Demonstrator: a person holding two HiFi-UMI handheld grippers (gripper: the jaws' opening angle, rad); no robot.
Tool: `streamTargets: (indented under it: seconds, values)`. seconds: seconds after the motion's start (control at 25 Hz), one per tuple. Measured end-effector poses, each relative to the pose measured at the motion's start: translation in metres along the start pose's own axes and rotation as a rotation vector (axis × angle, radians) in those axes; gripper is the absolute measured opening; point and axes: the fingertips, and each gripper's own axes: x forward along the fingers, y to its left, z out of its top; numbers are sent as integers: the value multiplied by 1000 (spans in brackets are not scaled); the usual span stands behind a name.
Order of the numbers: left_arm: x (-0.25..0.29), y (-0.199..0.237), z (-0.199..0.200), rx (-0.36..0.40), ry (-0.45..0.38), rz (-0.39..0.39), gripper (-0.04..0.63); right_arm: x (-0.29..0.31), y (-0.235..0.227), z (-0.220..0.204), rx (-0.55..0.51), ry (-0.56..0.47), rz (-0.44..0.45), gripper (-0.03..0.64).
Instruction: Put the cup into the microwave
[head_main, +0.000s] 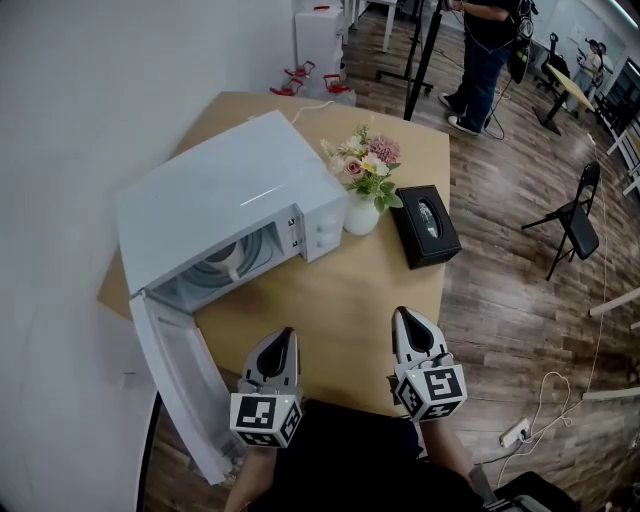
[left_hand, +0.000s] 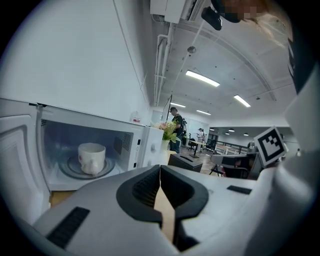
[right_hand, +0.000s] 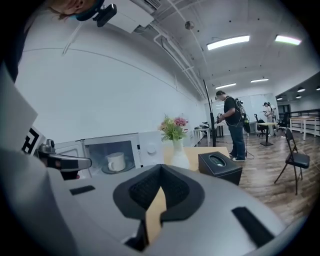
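Observation:
A white cup (left_hand: 92, 157) stands on the glass turntable inside the white microwave (head_main: 215, 205), whose door (head_main: 180, 385) hangs wide open toward me. The cup (right_hand: 116, 161) also shows in the right gripper view, and only as a pale shape (head_main: 228, 259) in the head view. My left gripper (head_main: 283, 336) hovers over the table's near edge beside the door, jaws shut and empty. My right gripper (head_main: 404, 316) is level with it to the right, also shut with nothing between the jaws. Both point toward the microwave.
On the wooden table (head_main: 350, 300) stand a white vase of flowers (head_main: 362, 185) and a black tissue box (head_main: 425, 225) right of the microwave. A folding chair (head_main: 575, 215) and a person (head_main: 485, 50) stand on the wooden floor beyond.

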Motion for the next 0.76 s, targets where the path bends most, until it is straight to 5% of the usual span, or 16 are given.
streamTargets:
  seconds: [0.76]
  values:
    - [9,15,-5,-15,14,64,6,20,22,-9,41,41,100,-8]
